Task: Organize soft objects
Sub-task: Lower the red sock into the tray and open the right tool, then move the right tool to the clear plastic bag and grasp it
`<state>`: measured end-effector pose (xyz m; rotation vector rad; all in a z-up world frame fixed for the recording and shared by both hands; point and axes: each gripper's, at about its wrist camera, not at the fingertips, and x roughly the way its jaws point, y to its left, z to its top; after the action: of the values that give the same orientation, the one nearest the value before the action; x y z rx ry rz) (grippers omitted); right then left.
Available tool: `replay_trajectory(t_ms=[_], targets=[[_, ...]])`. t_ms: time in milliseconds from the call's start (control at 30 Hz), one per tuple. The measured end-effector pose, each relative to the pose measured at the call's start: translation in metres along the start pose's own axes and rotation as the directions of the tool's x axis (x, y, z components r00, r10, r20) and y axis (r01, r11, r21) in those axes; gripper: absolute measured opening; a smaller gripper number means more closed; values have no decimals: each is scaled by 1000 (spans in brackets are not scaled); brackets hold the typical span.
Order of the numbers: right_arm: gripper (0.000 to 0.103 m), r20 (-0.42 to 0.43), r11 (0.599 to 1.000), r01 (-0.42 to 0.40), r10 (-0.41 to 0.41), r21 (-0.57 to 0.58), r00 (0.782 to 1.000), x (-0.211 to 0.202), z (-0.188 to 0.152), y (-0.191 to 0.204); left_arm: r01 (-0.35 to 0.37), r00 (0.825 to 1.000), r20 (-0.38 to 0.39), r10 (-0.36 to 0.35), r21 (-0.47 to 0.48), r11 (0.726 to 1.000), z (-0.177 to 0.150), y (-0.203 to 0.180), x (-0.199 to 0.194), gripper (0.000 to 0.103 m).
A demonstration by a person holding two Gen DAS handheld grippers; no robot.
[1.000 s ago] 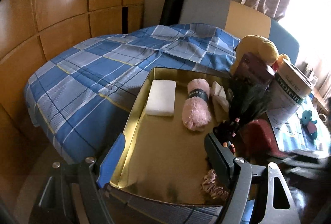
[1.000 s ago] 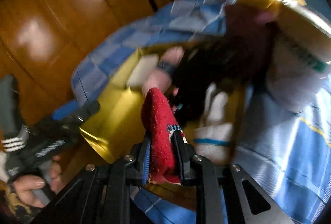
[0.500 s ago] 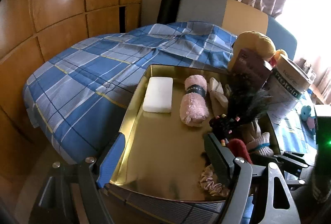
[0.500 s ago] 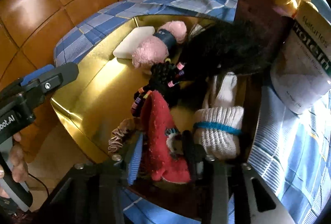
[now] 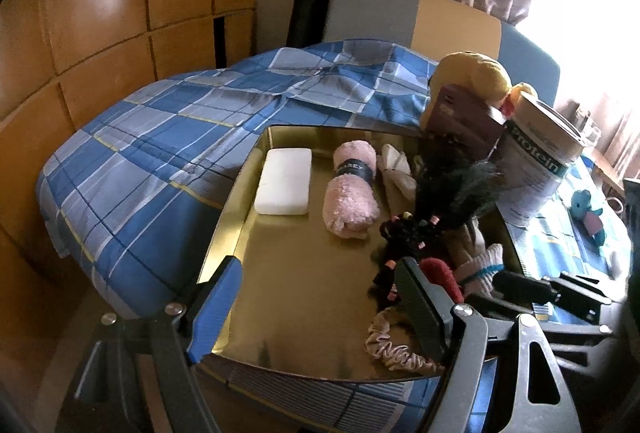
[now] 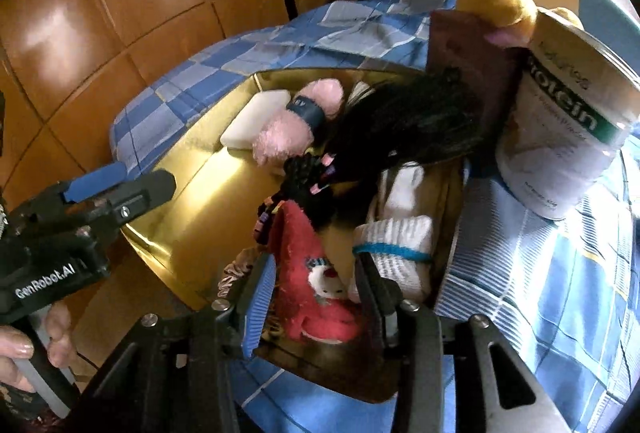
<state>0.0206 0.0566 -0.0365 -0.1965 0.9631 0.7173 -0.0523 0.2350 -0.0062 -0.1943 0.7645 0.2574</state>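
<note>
Tray: a gold tray (image 5: pixel 240 233) is laid on a bed covered with a blue checked blanket (image 5: pixel 160 153).
White block: a white block (image 5: pixel 285 181) is seen at the 11 o'clock part of the tray floor in the left wrist view.
Pink roll: a pink fluffy roll (image 5: pixel 352 201) with a dark band is laid just beside the block, on its 3 o'clock side.
Black tassel: a black feathery bundle (image 6: pixel 400 129) with coloured beads is spread across the tray's 1 o'clock part.
White sock: a rolled white sock (image 6: pixel 396 253) with a blue band is placed at the tray's 3 o'clock wall.
Red sock: a red sock (image 6: pixel 308 281) with a small white figure on it is set in the tray's 5 o'clock corner, between the sock roll and a pink scrunchie (image 5: pixel 394 347).
Right gripper: the right gripper (image 6: pixel 316 293) is held over the red sock; its jaws have just been opening, and they stand apart on either side of the sock with gaps visible.
Left gripper: the left gripper (image 5: pixel 320 309) is held over the tray's 6 o'clock edge by a hand (image 6: pixel 24 349); its jaws are spread wide with nothing between them.
Beyond the tray: a protein tub (image 5: pixel 540 169), a brown box (image 5: pixel 460 117) and a yellow plush toy (image 5: pixel 476 73) are stood at 2 o'clock.
</note>
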Motion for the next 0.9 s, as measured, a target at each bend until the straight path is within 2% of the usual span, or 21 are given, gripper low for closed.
replay_trajectory(t_ms=[200, 500, 733, 900], targets=[[41, 68, 999, 26, -29, 41, 997, -25, -2, -19, 20, 1000, 6, -20, 41, 999, 2, -13, -4, 79], [41, 86, 974, 148, -164, 171, 983, -59, -14, -97, 68, 998, 8, -70, 129, 989, 4, -49, -11, 79], [41, 67, 914, 240, -276, 328, 959, -86, -33, -174, 121, 993, -10, -122, 214, 969, 2, -84, -12, 79], [41, 56, 855, 325, -377, 404, 924, -113, -44, -227, 156, 988, -31, -154, 285, 946, -2, -111, -12, 79]])
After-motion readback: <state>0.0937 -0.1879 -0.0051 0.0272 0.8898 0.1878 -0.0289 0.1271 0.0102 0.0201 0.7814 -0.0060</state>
